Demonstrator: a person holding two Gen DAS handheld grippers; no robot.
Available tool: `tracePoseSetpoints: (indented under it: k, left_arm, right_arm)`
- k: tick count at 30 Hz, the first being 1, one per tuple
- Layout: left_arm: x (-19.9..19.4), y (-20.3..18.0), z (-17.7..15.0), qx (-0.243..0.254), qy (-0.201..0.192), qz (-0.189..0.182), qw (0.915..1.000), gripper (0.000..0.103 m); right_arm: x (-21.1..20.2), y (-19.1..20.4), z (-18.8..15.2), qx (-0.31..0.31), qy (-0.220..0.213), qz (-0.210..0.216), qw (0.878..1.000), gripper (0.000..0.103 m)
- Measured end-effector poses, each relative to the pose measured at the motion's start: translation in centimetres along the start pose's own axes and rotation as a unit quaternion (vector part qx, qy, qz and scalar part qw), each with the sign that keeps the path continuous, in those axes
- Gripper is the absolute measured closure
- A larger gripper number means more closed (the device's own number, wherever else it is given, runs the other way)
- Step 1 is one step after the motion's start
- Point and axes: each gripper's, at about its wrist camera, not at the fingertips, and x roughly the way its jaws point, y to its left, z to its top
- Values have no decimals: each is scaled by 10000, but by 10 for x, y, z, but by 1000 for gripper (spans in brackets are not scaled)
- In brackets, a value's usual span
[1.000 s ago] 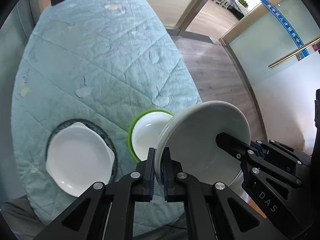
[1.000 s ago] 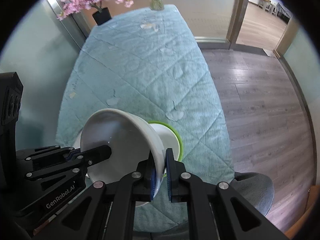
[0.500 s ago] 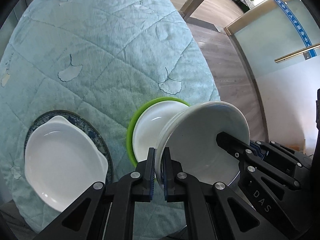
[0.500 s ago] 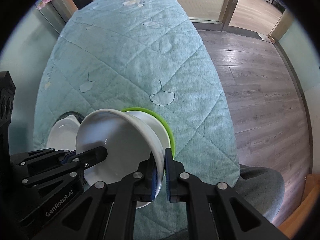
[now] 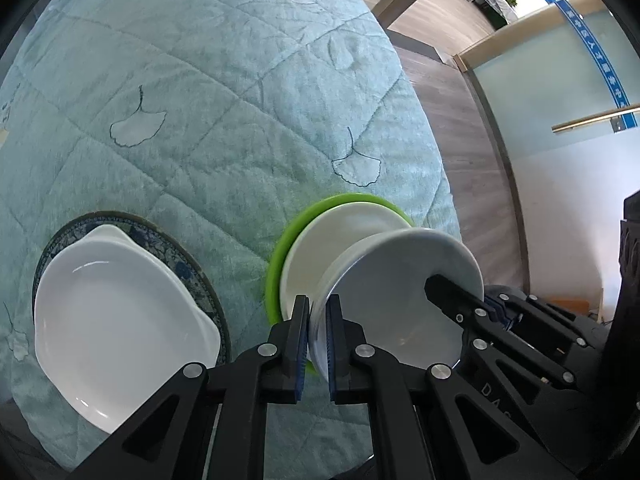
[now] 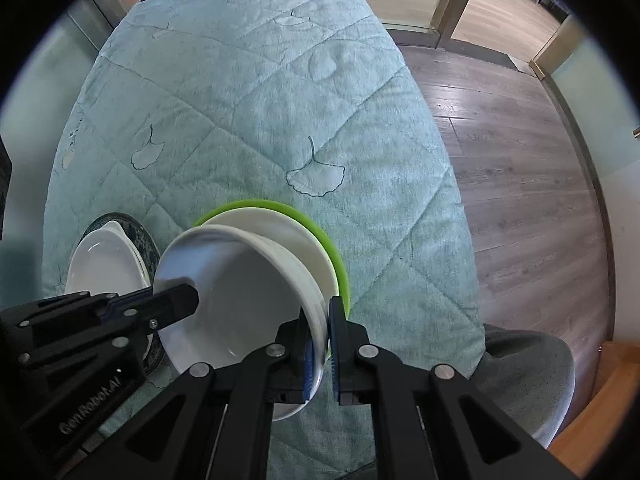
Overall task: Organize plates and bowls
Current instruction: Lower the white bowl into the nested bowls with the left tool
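Note:
A pale grey bowl is held by both grippers at opposite rims. My left gripper is shut on its near rim in the left wrist view, and my right gripper is shut on the opposite rim. The bowl sits down into a white bowl that rests on a green plate. To the left, a white scalloped dish lies on a dark blue patterned plate.
The dishes stand near the front edge of a table under a pale green quilted cloth with leaf outlines. Wooden floor lies to the right. A grey seat is at the table's near right corner.
Both grippers have come down with the grey bowl, from above the white bowl into it. The table and dishes look closer and larger.

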Motion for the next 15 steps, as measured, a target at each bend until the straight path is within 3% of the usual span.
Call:
tracePoseSetpoints:
  k: [15]
  left_arm:
    - [-18, 21, -10, -228, -220, -18, 9995, 99]
  right_arm:
    - [14, 5, 5, 16, -51, -33, 10000, 97]
